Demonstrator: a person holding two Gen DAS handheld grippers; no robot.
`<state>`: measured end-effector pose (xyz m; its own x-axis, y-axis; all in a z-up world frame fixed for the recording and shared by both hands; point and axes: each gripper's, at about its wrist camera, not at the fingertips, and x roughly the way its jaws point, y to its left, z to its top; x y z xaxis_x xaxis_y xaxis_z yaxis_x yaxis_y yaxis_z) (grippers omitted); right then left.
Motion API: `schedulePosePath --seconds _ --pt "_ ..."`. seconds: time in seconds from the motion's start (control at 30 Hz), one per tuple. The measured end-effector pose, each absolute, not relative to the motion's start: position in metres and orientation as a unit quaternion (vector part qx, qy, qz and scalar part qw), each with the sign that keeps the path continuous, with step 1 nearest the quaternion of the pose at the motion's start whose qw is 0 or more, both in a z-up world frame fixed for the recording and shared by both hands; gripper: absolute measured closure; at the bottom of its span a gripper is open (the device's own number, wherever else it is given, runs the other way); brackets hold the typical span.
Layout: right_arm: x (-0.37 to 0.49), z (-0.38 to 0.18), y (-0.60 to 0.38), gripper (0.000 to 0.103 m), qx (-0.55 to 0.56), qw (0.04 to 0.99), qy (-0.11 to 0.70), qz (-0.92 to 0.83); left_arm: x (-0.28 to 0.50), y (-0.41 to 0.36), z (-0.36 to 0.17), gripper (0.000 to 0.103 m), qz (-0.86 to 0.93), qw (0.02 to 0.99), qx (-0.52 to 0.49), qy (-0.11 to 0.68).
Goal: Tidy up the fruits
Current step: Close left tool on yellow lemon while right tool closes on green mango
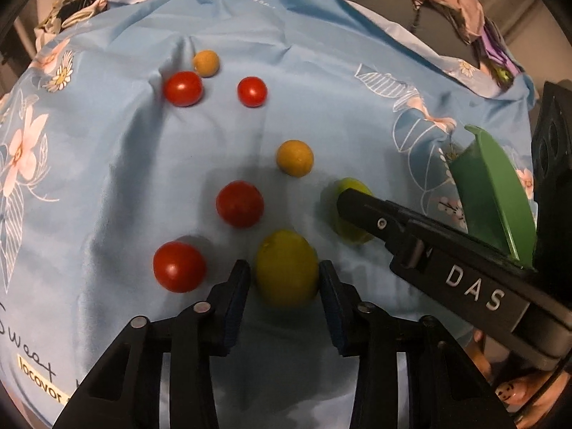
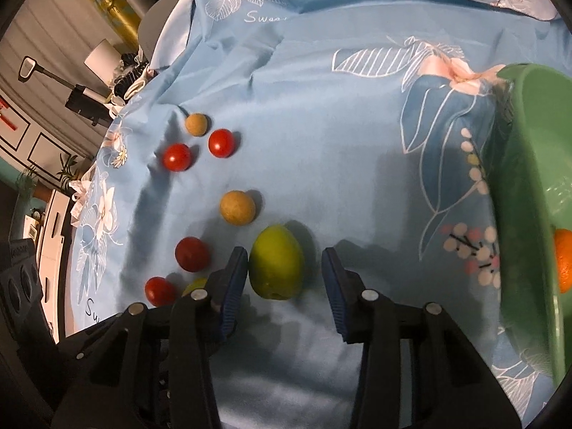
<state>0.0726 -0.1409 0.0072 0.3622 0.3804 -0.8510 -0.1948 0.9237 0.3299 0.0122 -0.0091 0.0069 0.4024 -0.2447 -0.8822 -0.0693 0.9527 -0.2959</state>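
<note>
- Judging by how the fruit lay, the sorting was at an early stage: eight pieces sat loose on the blue floral cloth (image 1: 321,71) that covered the surface, and only one orange fruit (image 2: 564,264) showed inside the green bowl (image 2: 518,214) at the right edge.
- Left claw (image 1: 285,275) was open, with one blue-padded finger on each side of a yellow-green fruit (image 1: 287,268). Its pads sat at or just beside the skin; whether they were pressing, the pictures did not tell. The fruit appeared to rest on the cloth.
- Right claw (image 2: 285,268) was open wider around a second yellow-green fruit (image 2: 276,262). The left pad was touching or nearly touching it, and a clear gap showed at the right pad. This fruit too lay on the cloth, near the bowl.
- Four red tomatoes were loose: two near ones (image 1: 179,267) (image 1: 240,203) to the left of the left claw, and two far ones (image 1: 183,88) (image 1: 252,91).
- Two tan round fruits also waited, one mid-cloth (image 1: 295,158) and one at the far end (image 1: 206,63) just beside the far tomatoes.
- Left to do, by my reading: closing on both green fruits, carrying them to the bowl, then moving the six others.
</note>
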Motion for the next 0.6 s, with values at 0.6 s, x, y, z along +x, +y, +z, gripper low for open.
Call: schedulePosePath --seconds 0.6 --pt "0.073 0.006 -0.133 0.069 0.064 0.83 0.526 0.171 0.01 -0.018 0.019 0.068 -0.053 0.856 -0.132 0.497"
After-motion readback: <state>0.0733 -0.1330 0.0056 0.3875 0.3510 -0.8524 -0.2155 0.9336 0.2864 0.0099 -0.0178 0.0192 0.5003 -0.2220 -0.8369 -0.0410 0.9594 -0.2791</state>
